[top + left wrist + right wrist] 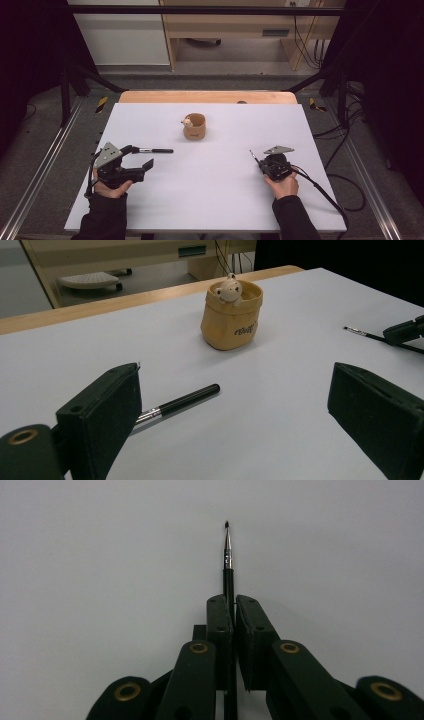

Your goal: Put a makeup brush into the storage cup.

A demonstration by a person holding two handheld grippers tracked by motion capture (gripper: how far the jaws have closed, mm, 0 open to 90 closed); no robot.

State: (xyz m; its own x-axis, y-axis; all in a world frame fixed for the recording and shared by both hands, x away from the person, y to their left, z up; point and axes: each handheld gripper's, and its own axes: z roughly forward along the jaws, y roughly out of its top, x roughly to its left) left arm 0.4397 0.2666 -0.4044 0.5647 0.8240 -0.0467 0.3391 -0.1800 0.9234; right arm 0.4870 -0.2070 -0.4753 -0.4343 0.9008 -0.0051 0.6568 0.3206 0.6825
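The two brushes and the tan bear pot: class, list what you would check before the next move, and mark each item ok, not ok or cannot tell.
1. Right gripper shut on the thin brush: ok, jaws closed on its handle, tip pointing away.
2. Left gripper open and ready: ok, jaws stand wide apart.
3. Black brush within the left gripper's reach: ok, it lies flat on the table by one jaw, not held.
4. Pot upright: ok, it stands mid-table with the bear at its rim.
5. Room inside the pot for brushes: cannot tell.
6. Path between grippers and pot free: ok, bare table between.
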